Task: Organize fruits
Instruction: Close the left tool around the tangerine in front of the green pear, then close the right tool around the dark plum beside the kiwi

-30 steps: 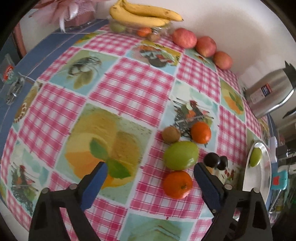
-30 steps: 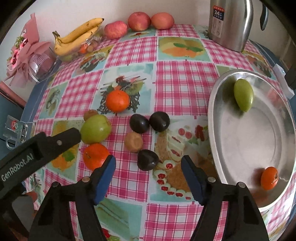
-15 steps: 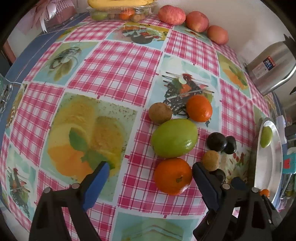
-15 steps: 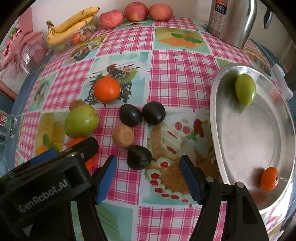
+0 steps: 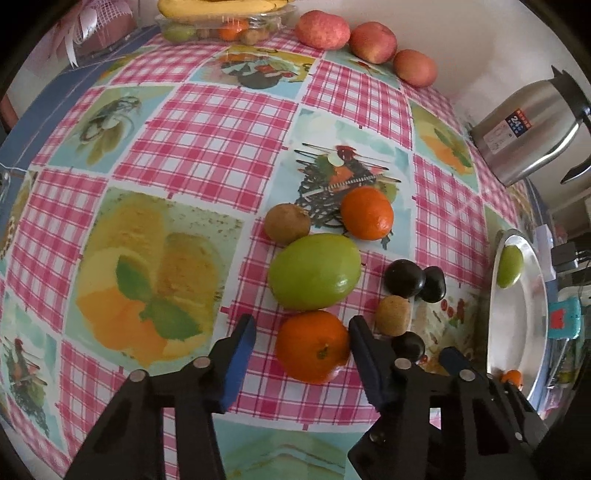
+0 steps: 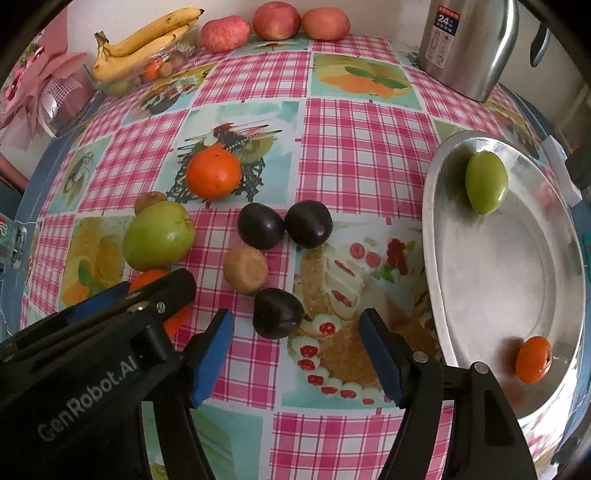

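Note:
My left gripper [image 5: 303, 356] points steeply down over the near orange [image 5: 312, 345]. Its jaws are closing around the fruit: the right pad is at the peel and a small gap shows on the left. A large green fruit [image 5: 314, 271], a kiwi [image 5: 287, 223] and a second orange [image 5: 366, 213] lie just beyond. My right gripper [image 6: 297, 354] stands open, pointing down, with a dark plum [image 6: 277, 312] just ahead of its pads. Another kiwi [image 6: 245, 269] and two more plums [image 6: 260, 229] [image 6: 308, 223] lie behind. The steel tray [image 6: 517, 280] holds a green fruit [image 6: 485, 181] and a small orange [image 6: 533, 358].
Bananas on a clear box of fruit [image 6: 144, 48], three apples [image 6: 275, 20] and a steel kettle [image 6: 469, 44] line the table's far edge. A pink wrapped bouquet [image 6: 44, 85] stands at the far left. The chequered cloth [image 5: 207, 140] covers the table.
My left gripper has moved in over the near orange and its jaws have narrowed around it. The right gripper has shifted only slightly, keeping the same opening.

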A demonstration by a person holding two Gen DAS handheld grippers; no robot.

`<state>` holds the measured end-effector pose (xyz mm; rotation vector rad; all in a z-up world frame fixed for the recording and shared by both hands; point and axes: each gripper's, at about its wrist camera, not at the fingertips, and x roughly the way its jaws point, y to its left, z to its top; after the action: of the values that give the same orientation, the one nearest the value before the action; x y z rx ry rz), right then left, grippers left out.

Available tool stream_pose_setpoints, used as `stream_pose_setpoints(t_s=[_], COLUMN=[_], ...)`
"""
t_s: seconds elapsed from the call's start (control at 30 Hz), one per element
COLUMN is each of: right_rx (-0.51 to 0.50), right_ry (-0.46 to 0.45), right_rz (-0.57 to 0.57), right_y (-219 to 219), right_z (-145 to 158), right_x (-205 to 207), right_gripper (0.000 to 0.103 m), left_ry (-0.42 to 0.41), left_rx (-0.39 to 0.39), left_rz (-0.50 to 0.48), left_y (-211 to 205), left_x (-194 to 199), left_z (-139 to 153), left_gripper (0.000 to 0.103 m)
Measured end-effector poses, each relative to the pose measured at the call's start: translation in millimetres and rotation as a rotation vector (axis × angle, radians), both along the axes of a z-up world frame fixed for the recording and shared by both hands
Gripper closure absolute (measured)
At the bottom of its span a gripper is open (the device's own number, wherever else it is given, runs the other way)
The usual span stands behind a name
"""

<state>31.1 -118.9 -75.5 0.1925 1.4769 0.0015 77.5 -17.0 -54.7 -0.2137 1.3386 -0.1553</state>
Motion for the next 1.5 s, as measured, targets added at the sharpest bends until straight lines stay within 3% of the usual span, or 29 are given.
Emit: stream_pose_setpoints(t_s=[0.1,0.43,0.63,1.07,1.2,1.5], right_rx=[0.006,-0.014,-0.029,-0.024,-0.04,-0.054], right_ry=[-0.001,0.004,0.007,0.012,0.045,0.027], right_rz=[-0.009,0.002,0.015,0.008,-0.06,-0.046], right_y=[-2,1,3,7,0,1], right_z=[1,1,0,-4,-8,-6], right_x=[0,1,2,4,2,1], right_gripper=[0.03,0.03,0.029,0.017,0.007,0.01], left_ry=[0.007,0.008,-0.007,-0.005,-0.003,-0.002], left_rx=[-0.038,-0.034,0.022,0.02,0.013,0.016], left_rz=[0.001,0.042,0.083,0.099,0.107,0.114], left_y=[2,18,31,33,35,35], left_x=[0,-2,-2,-3,-3,-4], left_z=[-1,0,2,1,1,1], left_gripper=[0.061,0.061,0.061,0.061,0.061,0.061])
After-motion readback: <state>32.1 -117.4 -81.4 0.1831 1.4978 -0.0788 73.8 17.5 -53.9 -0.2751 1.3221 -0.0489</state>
